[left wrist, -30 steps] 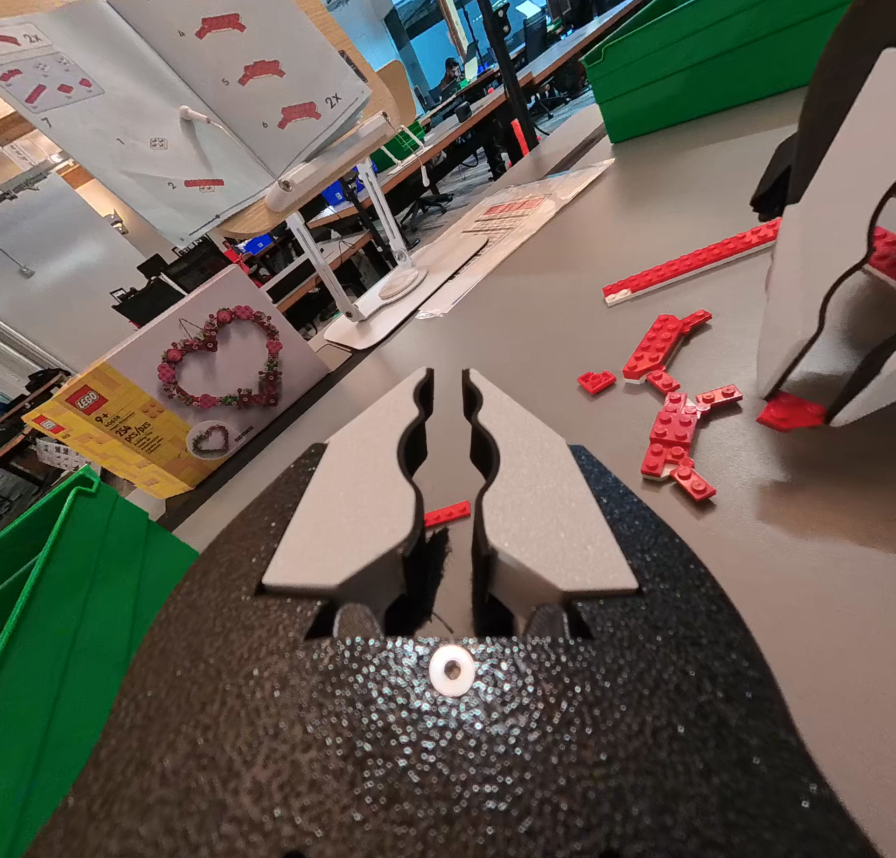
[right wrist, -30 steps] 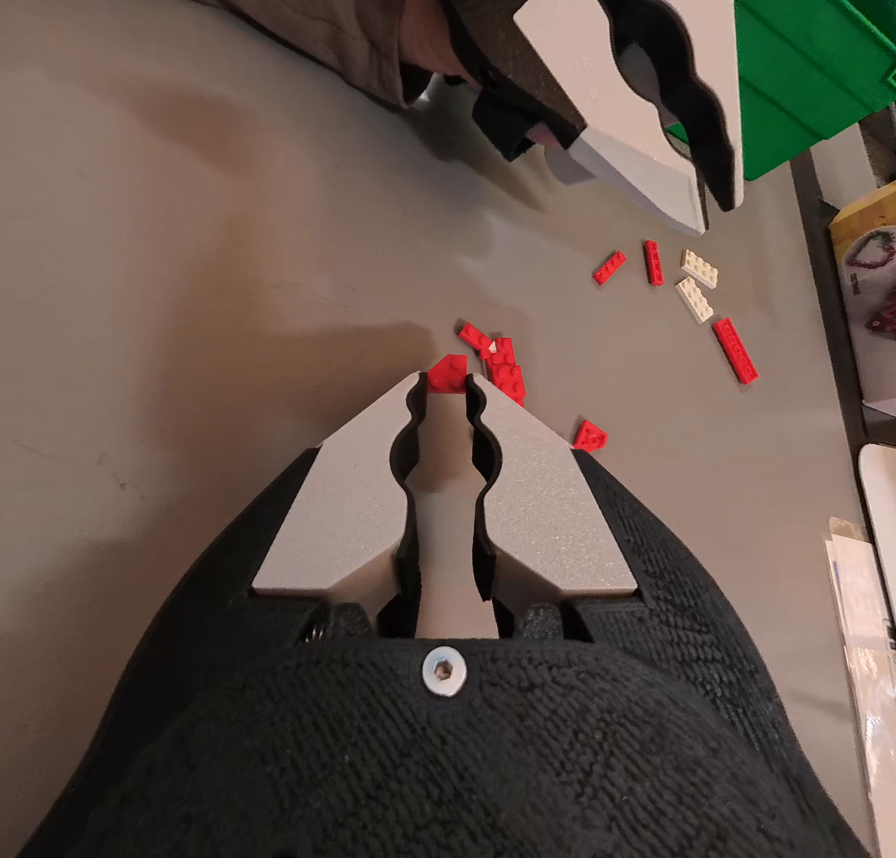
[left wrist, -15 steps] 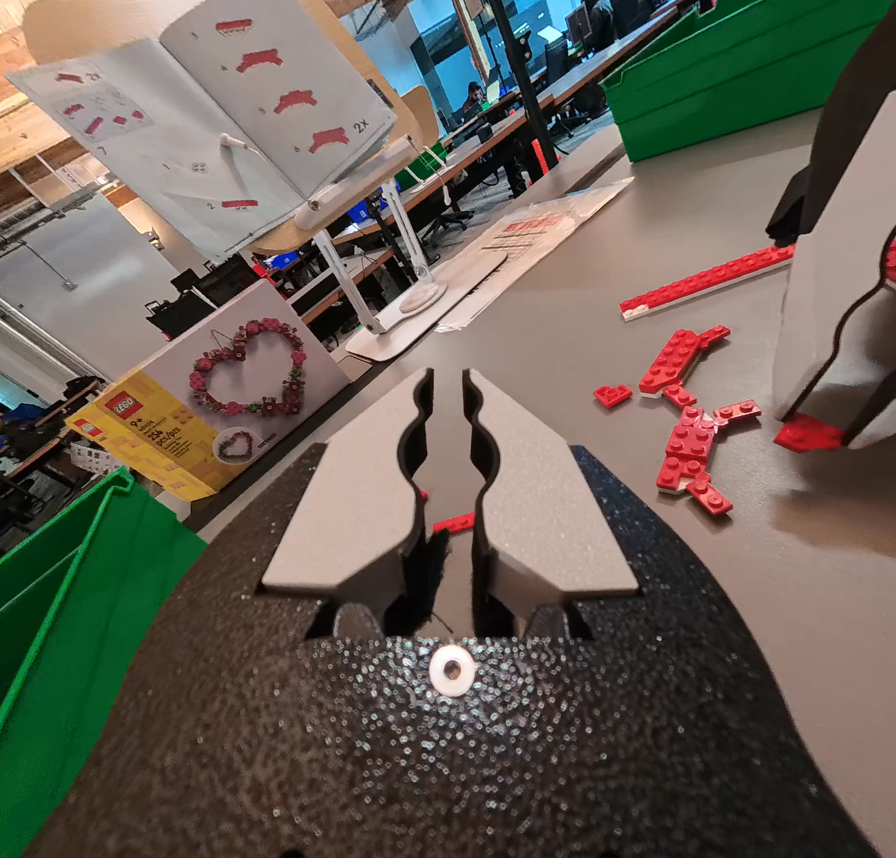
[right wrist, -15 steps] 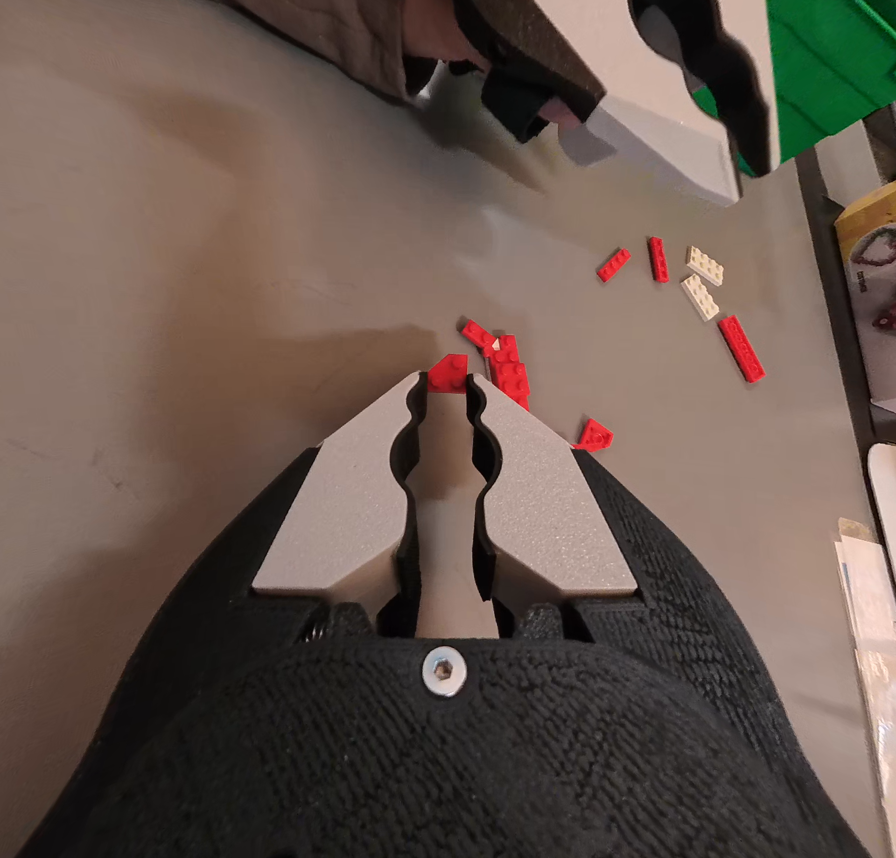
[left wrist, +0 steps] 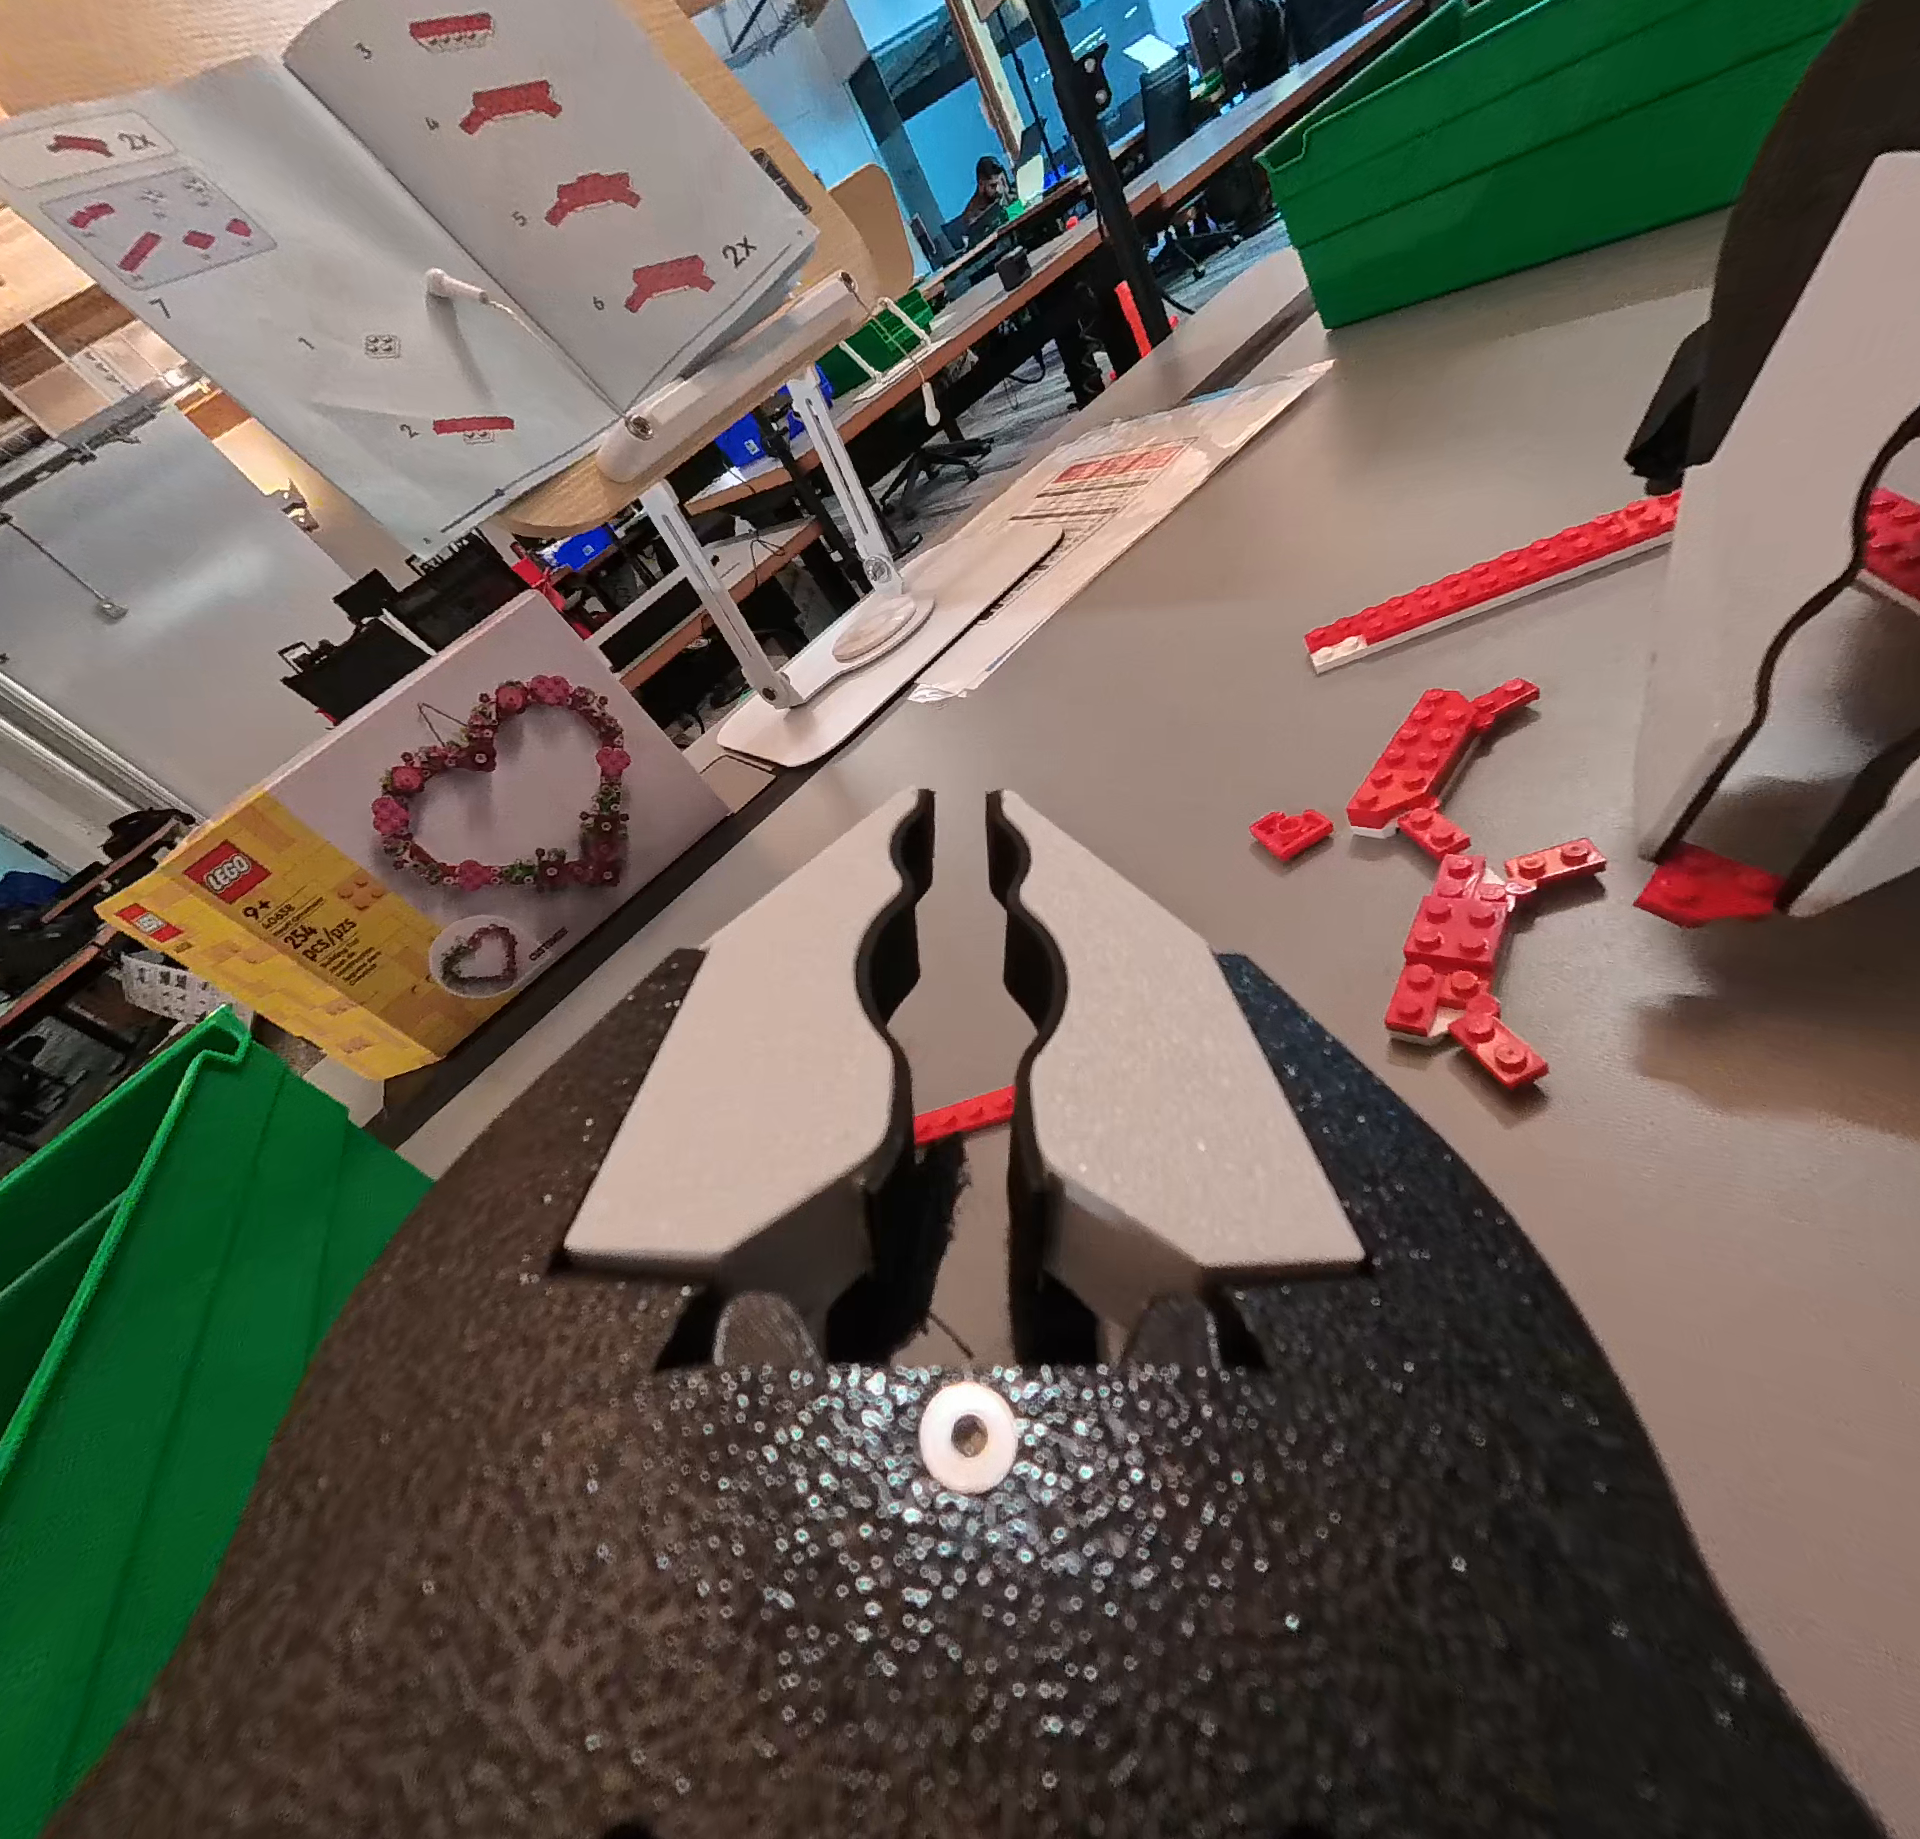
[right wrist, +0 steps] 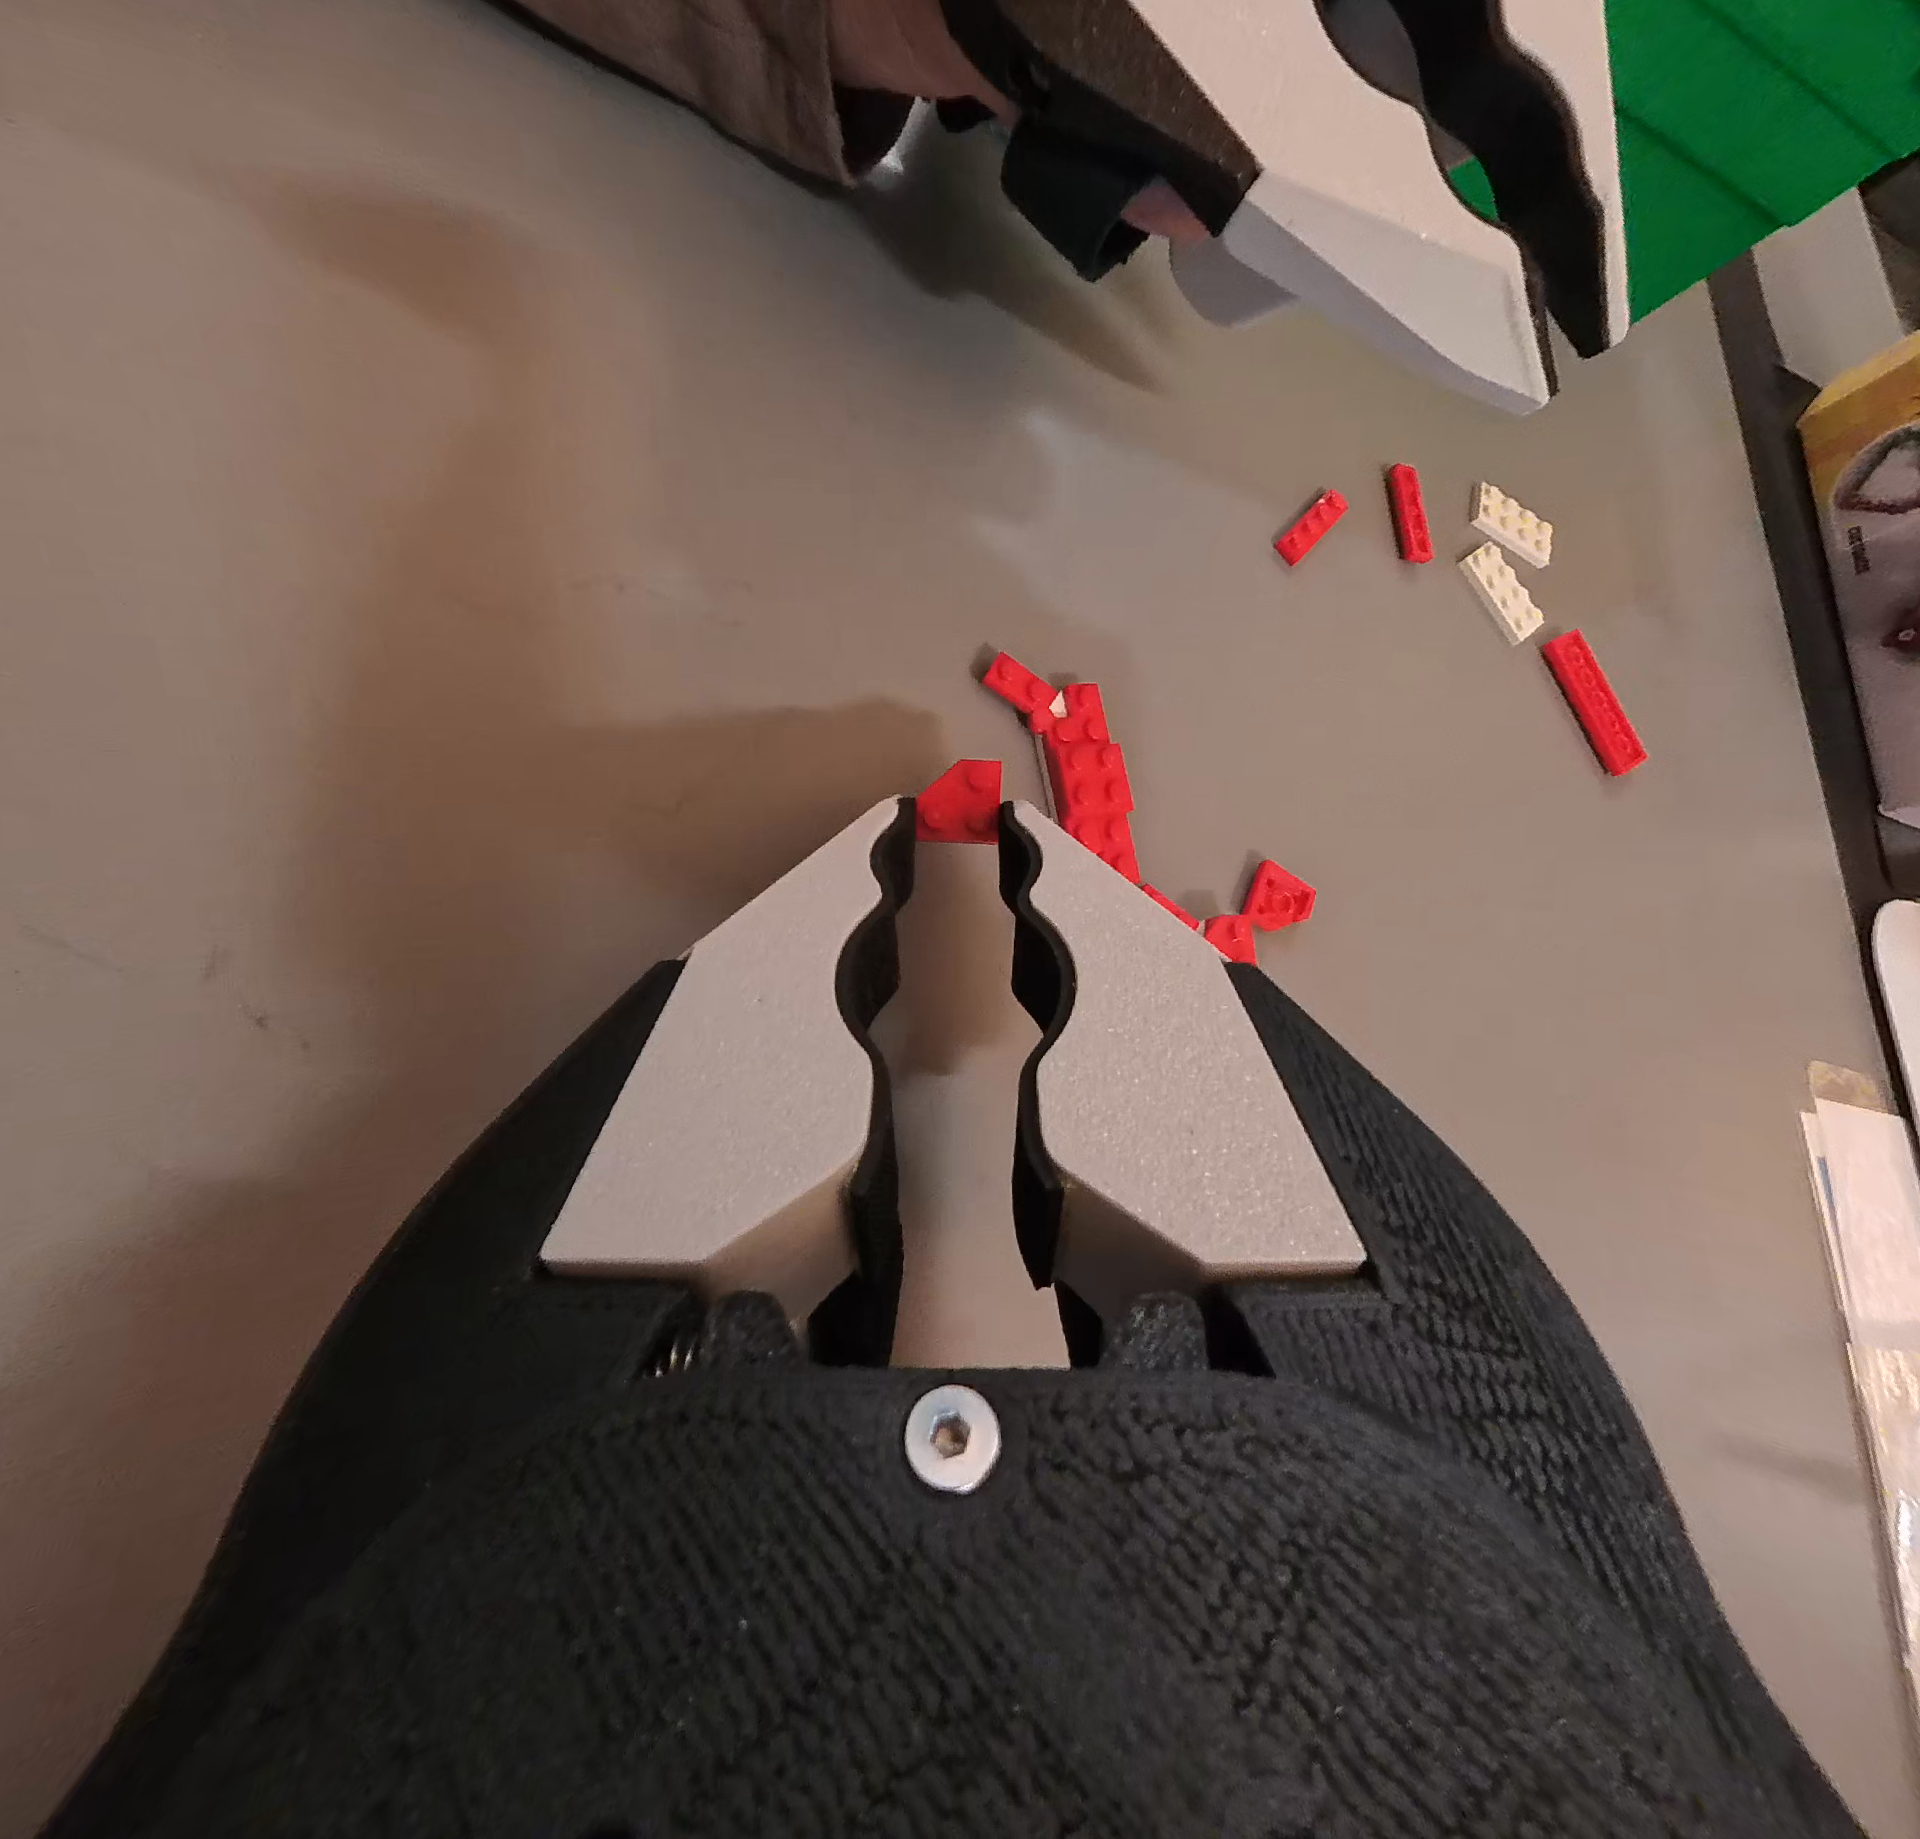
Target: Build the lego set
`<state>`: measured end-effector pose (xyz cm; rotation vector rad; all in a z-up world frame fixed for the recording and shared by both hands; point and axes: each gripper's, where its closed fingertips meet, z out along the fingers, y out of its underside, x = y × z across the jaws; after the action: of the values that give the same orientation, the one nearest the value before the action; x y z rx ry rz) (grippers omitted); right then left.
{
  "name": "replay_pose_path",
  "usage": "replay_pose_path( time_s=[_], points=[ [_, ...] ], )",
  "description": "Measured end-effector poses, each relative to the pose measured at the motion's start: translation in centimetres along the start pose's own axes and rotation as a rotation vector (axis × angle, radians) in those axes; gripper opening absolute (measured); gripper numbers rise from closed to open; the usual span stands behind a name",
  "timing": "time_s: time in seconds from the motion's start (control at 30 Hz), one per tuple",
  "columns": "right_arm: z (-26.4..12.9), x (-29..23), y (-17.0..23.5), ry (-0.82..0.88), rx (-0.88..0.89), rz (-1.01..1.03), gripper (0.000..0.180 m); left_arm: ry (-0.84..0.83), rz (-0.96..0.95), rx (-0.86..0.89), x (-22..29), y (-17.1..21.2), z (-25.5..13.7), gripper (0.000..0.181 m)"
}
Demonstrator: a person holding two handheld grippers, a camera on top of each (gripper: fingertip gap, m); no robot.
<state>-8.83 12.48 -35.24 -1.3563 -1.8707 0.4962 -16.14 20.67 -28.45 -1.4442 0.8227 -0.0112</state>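
- The fingers (right wrist: 1081, 1010) of the right gripper (right wrist: 958, 804) are seen clamped on a small red wedge plate (right wrist: 961, 802), held at their tips just above the grey tabletop (right wrist: 416, 542).
- The fingers (left wrist: 790, 1020) of the left gripper (left wrist: 958, 813) are held aloft with a narrow gap between them and nothing gripped; a thin red plate (left wrist: 961, 1114) on the tabletop is glimpsed through that gap.
- A partly joined cluster of red plates (right wrist: 1086, 781) is shown just beside the right fingertips, with a loose red wedge (right wrist: 1280, 896) near it.
- Farther off, two short red plates (right wrist: 1311, 527), two white plates (right wrist: 1501, 594) and a longer red plate (right wrist: 1593, 700) are scattered below the left gripper, well apart from the cluster.
- In the left wrist view, a long red strip on a white base (left wrist: 1486, 584) is seen beyond the cluster, partly hidden by the right gripper.
- An open instruction booklet (left wrist: 416, 262), printed with numbered steps and pictures of red parts, is propped on a white stand (left wrist: 821, 584).
- The set's box (left wrist: 416, 854), yellow and white with a brand logo and a picture of a flower heart, is leaned at the tabletop's edge; its wording is not reproduced here.
- Green bins (left wrist: 1558, 127) are placed at the far side, and another green bin (left wrist: 156, 1322) near the left gripper.
- A printed sheet in a clear sleeve (left wrist: 1122, 480) is laid by the stand's foot.
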Motion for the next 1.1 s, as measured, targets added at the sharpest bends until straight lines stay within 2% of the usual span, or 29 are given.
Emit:
replay_pose_path(
  time_s=[0.67, 0.83, 1.1],
  points=[
    [0.3, 0.0, 0.5, 0.004, -0.011, 0.009, 0.014, 0.011, 0.001, -0.007, 0.2, 0.2, 0.0, 0.006],
    [0.5, 1.8, -0.1, 0.014, 0.019, 0.041, 0.014, 0.013, 0.008, -0.007, 0.3, 0.1, -0.1, 0.006],
    [2.3, 3.3, -0.3, -0.115, -0.050, 0.058, 0.013, 0.026, 0.001, 0.002, 0.3, -0.2, -0.3, 0.006]
  ],
)
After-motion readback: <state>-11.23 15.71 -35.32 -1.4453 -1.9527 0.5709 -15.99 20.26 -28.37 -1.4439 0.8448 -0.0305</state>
